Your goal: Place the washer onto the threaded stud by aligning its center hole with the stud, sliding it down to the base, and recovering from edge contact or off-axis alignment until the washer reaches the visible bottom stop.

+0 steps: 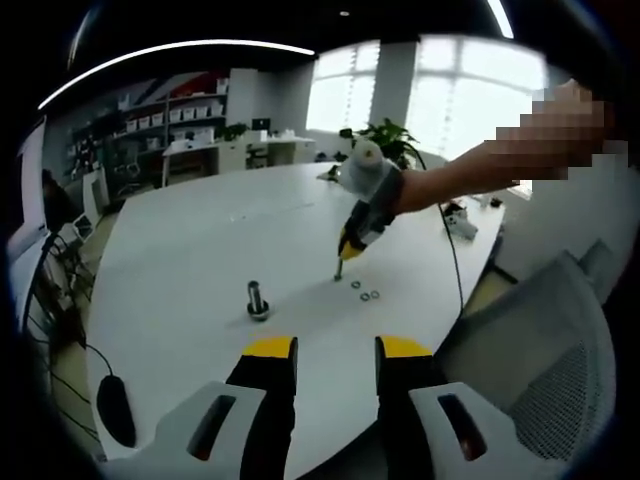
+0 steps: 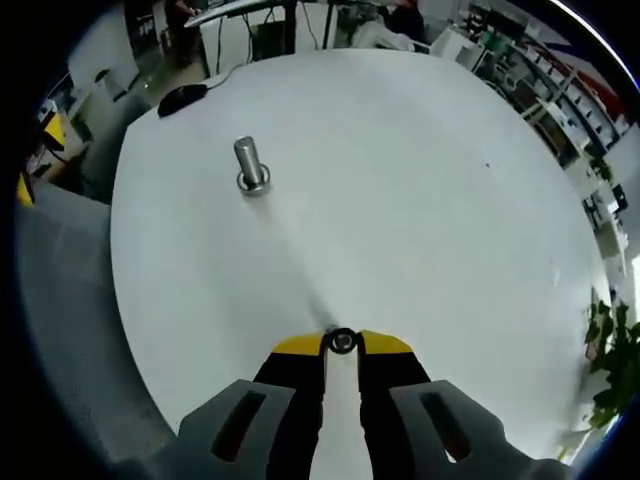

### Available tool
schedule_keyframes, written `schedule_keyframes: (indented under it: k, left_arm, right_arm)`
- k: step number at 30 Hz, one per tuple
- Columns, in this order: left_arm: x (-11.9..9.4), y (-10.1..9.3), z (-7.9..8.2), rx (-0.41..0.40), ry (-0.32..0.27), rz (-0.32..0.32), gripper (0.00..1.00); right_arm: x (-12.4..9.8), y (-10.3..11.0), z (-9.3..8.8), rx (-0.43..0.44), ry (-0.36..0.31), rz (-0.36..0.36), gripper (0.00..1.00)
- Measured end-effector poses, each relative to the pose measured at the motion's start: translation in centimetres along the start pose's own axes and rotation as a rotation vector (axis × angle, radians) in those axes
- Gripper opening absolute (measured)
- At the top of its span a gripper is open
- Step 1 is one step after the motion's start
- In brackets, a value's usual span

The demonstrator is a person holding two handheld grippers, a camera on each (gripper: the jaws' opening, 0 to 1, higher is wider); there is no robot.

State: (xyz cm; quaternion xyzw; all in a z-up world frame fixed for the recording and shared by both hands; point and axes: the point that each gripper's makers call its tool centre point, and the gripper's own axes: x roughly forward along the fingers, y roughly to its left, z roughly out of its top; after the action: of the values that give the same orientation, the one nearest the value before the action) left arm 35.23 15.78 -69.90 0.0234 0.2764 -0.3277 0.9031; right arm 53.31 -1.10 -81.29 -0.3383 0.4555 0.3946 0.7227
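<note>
1. The right hand-held gripper (image 2: 342, 343) pinches a washer (image 2: 342, 341) between its yellow tips, low over the white counter (image 2: 420, 200); in the left gripper view it hangs near two spare washers (image 1: 363, 291) lying on the counter.
2. The threaded stud (image 2: 249, 164) stands upright well apart from the held washer, toward the counter's middle; a ring seems to sit at its base already.
3. Aligning, sliding down and seating remain undone.
4. The left hand-held gripper (image 1: 336, 350) waits open and empty at the counter's near edge.
5. A dark mouse (image 1: 113, 408) and cables lie at the edge, clear of the path.
</note>
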Motion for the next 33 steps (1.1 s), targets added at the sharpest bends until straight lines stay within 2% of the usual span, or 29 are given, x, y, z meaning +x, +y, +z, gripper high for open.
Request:
schedule_keyframes:
  k: [9, 11, 12, 15, 25, 33]
  left_arm:
    - [0.1, 0.0, -0.3, -0.008, 0.01, 0.002, 0.29]
    - [0.1, 0.1, -0.3, -0.009, 0.01, 0.003, 0.29]
    - [0.1, 0.1, -0.3, -0.01, 0.011, 0.004, 0.29]
    - [0.1, 0.2, -0.4, -0.015, 0.015, 0.006, 0.29]
    - [0.1, 0.3, -0.5, -0.023, 0.018, 0.007, 0.29]
    - [0.1, 0.2, -0.6, -0.022, 0.024, 0.005, 0.29]
  right_arm:
    - [1.9, 0.1, -0.4, -0.004, 0.035, 0.026, 0.13]
    - [2.2, 0.3, -0.3, -0.019, 0.031, 0.046, 0.09]
    - [2.4, 0.0, -0.3, -0.01, 0.033, 0.023, 0.09]
    - [2.6, 0.2, 0.0, 0.016, 0.025, 0.046, 0.09]
    - [3.4, 0.5, -1.0, 0.012, 0.046, 0.05, 0.09]
    - [3.3, 0.1, -1.2, 0.033, 0.038, 0.048, 0.13]
